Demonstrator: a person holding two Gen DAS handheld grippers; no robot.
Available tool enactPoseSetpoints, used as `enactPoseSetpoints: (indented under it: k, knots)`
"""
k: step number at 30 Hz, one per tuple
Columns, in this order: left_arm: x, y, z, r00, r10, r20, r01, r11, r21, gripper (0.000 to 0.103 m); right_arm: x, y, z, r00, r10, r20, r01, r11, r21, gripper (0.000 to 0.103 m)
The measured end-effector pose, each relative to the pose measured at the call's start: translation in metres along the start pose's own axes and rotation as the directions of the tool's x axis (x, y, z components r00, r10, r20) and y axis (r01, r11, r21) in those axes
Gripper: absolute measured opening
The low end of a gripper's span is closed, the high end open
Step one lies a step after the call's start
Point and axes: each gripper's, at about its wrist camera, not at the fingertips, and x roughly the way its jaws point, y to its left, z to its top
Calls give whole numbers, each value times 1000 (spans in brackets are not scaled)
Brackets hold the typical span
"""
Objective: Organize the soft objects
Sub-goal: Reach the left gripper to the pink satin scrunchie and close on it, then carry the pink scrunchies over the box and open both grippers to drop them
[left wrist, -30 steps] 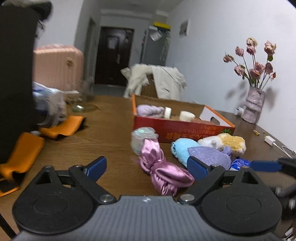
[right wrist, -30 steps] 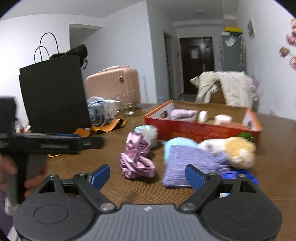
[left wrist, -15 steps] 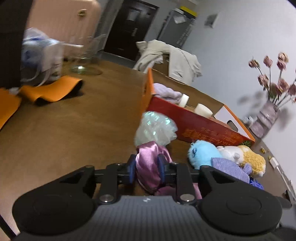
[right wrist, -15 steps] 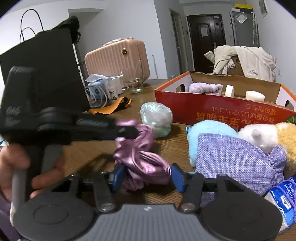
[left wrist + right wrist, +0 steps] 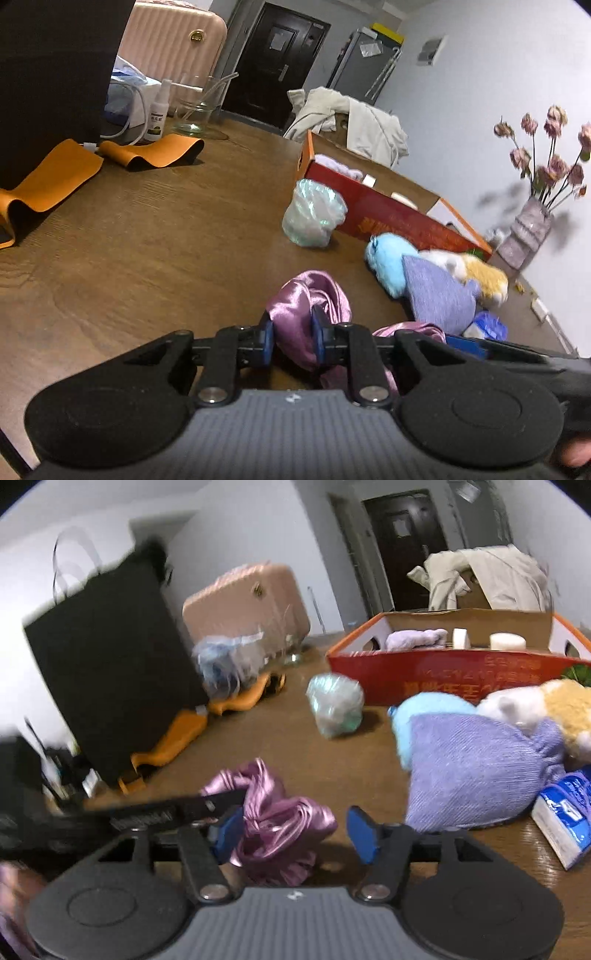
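Flowers (image 5: 546,147) appear only in left wrist view.

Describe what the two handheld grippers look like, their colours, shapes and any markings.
Both match: the left gripper and right gripper have a grey ribbed body with a small white mark, two round black discs, black linkage arms with silver bolts, and blue pads on the fingers. No cables or sleeves show.

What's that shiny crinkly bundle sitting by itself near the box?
Find the red cardboard box on the wooden table. Just in front of its near corner stands a pale green plastic-wrapped bundle, alone on bare wood. Unlike the plush toys and fabric pieces nearby, it is glossy and translucent.
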Motion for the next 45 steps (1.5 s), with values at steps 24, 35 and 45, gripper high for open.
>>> enactPoseSetpoints:
  k: [24, 35, 45]
  knots:
    - [-18, -3, -1, 995, -80, -65, 86, 990, 110, 18, -22, 7, -30, 998, 59, -2, -59, 998, 0, 17]
    - [16, -72, 95, 944, -329, 5, 326, 937, 121, 15, -74, -42, 55, 983, -14, 181, 35, 993, -117, 17]
    - [159, -114, 192, 967, -243, -76, 252, 958, 140, 14, 5, -153, 196, 998, -38, 59, 43, 996, -84, 17]
